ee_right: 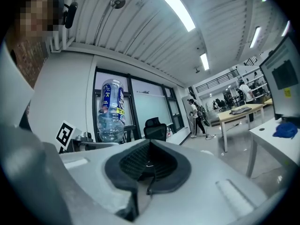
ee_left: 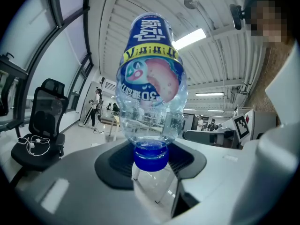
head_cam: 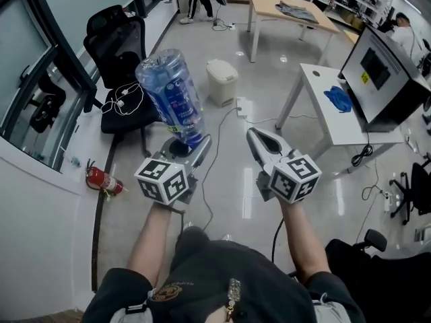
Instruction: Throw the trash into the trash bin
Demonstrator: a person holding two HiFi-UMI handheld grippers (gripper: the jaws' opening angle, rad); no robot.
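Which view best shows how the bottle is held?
The left gripper view: the clear plastic bottle fills it, its blue cap between the jaws. Head view shows it from above; right gripper view, small, distant.

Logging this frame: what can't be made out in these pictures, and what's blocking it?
- Inside of the trash bin: head view, covered by its closed lid.
- Cap of the bottle: head view, hidden inside the left gripper. Only the left gripper view shows the cap clamped.
- Blue item on the white desk: too small to identify in the head view, squeezed at the edge of the right gripper view.
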